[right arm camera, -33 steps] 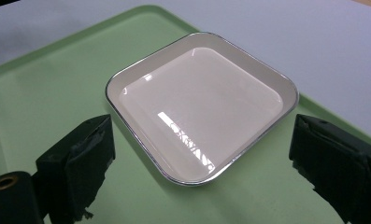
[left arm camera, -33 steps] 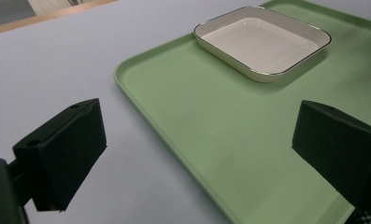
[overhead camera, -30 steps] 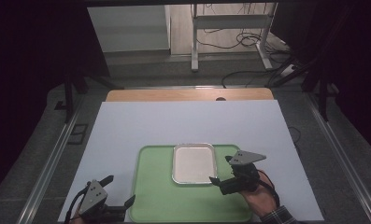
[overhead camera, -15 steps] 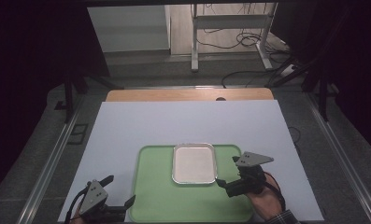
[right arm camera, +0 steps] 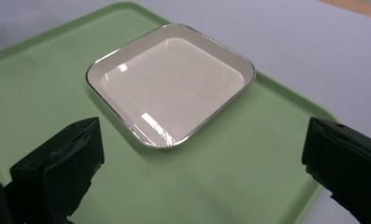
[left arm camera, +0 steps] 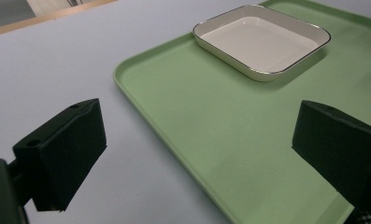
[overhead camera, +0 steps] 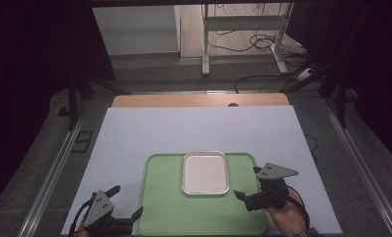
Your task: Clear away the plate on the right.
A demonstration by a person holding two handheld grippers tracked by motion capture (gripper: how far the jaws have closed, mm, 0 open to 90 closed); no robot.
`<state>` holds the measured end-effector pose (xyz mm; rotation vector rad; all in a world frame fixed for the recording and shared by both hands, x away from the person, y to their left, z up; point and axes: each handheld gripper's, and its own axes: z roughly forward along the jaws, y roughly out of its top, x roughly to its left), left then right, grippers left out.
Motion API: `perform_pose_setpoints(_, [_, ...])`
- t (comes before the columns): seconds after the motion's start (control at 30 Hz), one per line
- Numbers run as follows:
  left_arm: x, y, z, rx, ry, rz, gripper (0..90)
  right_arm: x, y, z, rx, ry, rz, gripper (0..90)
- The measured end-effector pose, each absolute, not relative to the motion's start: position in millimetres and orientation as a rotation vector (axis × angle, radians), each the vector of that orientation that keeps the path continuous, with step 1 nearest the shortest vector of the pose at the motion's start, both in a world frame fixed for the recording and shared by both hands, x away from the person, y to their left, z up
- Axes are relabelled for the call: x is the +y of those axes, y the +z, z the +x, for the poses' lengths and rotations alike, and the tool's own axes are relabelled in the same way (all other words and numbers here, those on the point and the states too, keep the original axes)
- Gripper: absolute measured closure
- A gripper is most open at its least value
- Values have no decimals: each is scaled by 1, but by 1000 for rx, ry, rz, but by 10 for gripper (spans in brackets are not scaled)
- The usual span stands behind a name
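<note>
On the white tabletop (overhead camera: 193, 131) you've got loads of bare room ahead and to both sides; only the near edge, where your hands sit, is tight. Green tray (overhead camera: 164, 207) lies flat at the near middle. White dish (overhead camera: 206, 173) sits on the tray's far half, empty as far as I can see, its far rim close to the tray's far lip.

Right gripper (overhead camera: 248, 185) hovers over the tray's right part, just beside the dish's near right corner, jaws spread wide with nothing between them. They have just been opening that last bit. Left gripper (overhead camera: 127, 205) sits at the tray's near left corner, jaws also apart and empty, straddling the tray edge.

My read: the dish is the target. If you're grabbing it, come in low at the near rim and pinch the lip squarely. It looks glossy, so probably slippery. Lift clear of the tray's raised lip before moving sideways.
</note>
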<state>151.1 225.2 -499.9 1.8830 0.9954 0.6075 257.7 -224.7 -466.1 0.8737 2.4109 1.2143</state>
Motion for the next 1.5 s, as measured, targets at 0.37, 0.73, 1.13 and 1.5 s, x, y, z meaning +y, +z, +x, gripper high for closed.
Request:
perform_pose_setpoints(0.37, [225,-500,151,995,609,1884,28,-241,-467,250,2355,1161,922,0])
perform_pose_setpoints(0.73, [225,-500,151,994,610,1885,28,-260,-466,239,2283,1189,945,0])
perform_pose_setpoints(1.13, [225,-500,151,994,611,1887,28,-285,-474,227,2231,1191,1012,0])
perform_pose_setpoints(1.5, [225,-500,151,994,611,1887,28,-294,-483,223,2269,1169,1073,0])
